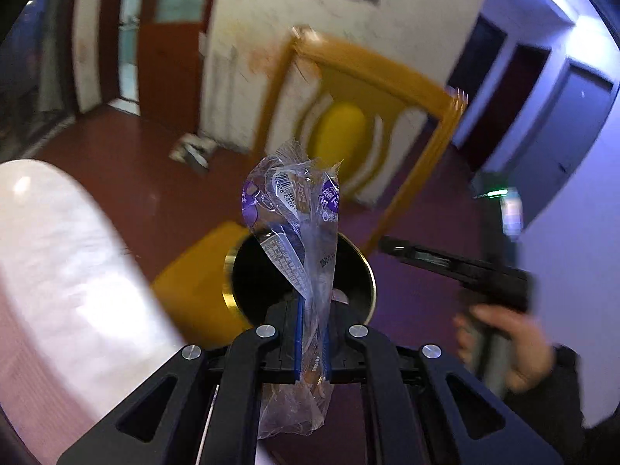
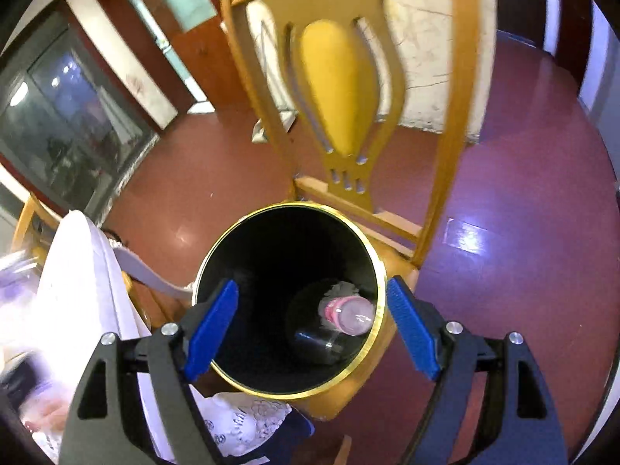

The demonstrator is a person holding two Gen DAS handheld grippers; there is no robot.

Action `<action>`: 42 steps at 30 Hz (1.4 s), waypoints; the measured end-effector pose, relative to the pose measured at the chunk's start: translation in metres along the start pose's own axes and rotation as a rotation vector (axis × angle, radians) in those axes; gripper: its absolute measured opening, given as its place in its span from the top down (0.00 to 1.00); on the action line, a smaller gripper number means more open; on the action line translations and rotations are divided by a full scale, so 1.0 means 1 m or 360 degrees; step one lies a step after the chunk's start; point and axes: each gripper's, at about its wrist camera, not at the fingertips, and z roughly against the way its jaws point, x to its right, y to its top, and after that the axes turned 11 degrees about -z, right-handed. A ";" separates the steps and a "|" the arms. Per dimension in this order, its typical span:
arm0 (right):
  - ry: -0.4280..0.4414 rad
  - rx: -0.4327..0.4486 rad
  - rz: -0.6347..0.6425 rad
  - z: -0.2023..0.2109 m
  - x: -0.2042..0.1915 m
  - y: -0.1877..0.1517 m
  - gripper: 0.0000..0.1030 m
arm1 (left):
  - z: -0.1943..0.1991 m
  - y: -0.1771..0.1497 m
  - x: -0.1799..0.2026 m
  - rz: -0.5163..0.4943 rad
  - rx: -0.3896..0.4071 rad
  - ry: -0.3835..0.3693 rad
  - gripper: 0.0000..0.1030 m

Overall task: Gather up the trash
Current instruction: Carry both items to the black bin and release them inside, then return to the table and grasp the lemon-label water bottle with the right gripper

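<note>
My left gripper (image 1: 312, 310) is shut on a crumpled clear plastic wrapper (image 1: 298, 232) with purple print and a barcode, which stands up between the blue pads. Behind the wrapper is the mouth of a black trash bin with a gold rim (image 1: 370, 271). My right gripper (image 2: 312, 302) is open, its blue pads (image 2: 213, 325) spread on either side of the same bin (image 2: 271, 263), directly above its opening. Nothing is between them. At the bin's bottom lies a clear plastic bottle with a pink label (image 2: 347, 314). The right gripper (image 1: 457, 267) also shows in the left wrist view, held by a hand.
The bin stands on the seat of a yellow wooden chair (image 2: 337, 89). A table with a white cloth (image 1: 58, 255) lies to the left. The floor is red-brown (image 2: 523, 193). A person's hand (image 1: 515, 348) grips the right tool's handle. Doors and a white wall stand behind.
</note>
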 end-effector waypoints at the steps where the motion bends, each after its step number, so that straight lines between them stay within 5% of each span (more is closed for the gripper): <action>1: 0.0009 0.0015 -0.0012 0.007 0.004 0.002 0.23 | -0.017 0.004 0.004 -0.0004 -0.0033 -0.0020 0.94; 6: 0.0031 0.0109 -0.0055 0.041 0.024 0.010 0.23 | -0.103 0.011 0.013 0.0046 -0.0237 -0.0033 0.89; 7: 0.0042 0.0118 -0.0055 0.046 0.026 0.011 0.23 | -0.110 0.008 0.012 0.0062 -0.0252 -0.0034 0.75; 8: 0.0050 0.0124 -0.0055 0.048 0.027 0.012 0.23 | -0.117 0.007 0.011 0.0084 -0.0265 -0.0032 0.38; 10: 0.0064 0.0140 -0.0057 0.052 0.026 0.012 0.23 | -0.114 0.002 0.004 0.0131 -0.0225 -0.0027 0.06; 18: 0.0142 0.0163 -0.0020 0.058 0.007 0.010 0.23 | -0.075 0.014 0.001 0.0132 -0.0086 0.0076 0.06; 28: 0.0340 0.0223 0.0133 0.089 -0.046 -0.012 0.23 | 0.066 0.002 -0.005 0.0106 0.0312 0.0262 0.05; 34: 0.0627 0.0220 0.0411 0.122 -0.128 -0.048 0.23 | 0.193 -0.066 -0.016 0.0162 0.0517 0.0562 0.05; 42: 0.1052 0.0058 0.0961 0.157 -0.251 -0.149 0.23 | 0.330 -0.193 -0.041 0.0414 0.0563 0.1014 0.05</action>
